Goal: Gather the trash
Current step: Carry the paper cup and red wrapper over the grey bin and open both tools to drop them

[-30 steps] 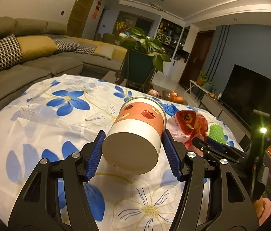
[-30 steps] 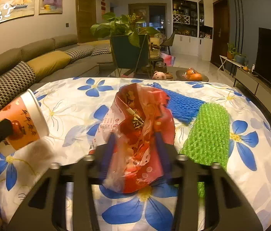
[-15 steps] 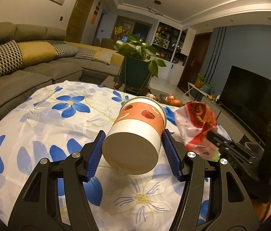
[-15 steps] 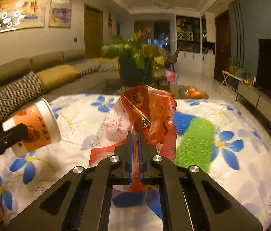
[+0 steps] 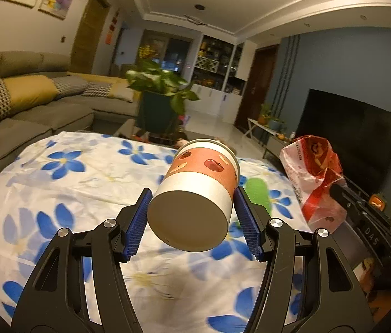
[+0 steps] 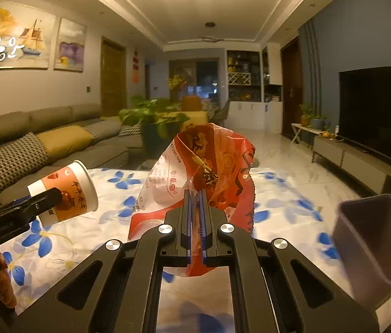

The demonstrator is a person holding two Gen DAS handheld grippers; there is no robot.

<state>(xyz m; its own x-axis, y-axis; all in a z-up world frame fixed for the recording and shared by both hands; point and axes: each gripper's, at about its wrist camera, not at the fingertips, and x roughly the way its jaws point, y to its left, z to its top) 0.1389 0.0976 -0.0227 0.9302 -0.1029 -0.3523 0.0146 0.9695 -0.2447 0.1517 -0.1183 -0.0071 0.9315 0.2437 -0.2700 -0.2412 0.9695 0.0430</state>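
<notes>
Left gripper [image 5: 191, 216] clamps the paper cup [image 5: 198, 194] sideways above the table [image 5: 56, 188]. Right gripper [image 6: 195, 216], pressed together on the red wrapper [image 6: 209, 166], holds it aloft. Bin [image 6: 375, 238], blurred, probably beside the table: carry both over its mouth before releasing.

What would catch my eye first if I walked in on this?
Probably the paper cup, held tilted between the left tongs above the blue-flowered tablecloth. Next to it, the right tongs pinch a crumpled red snack bag in mid-air, with a dark bin low on the right.
</notes>
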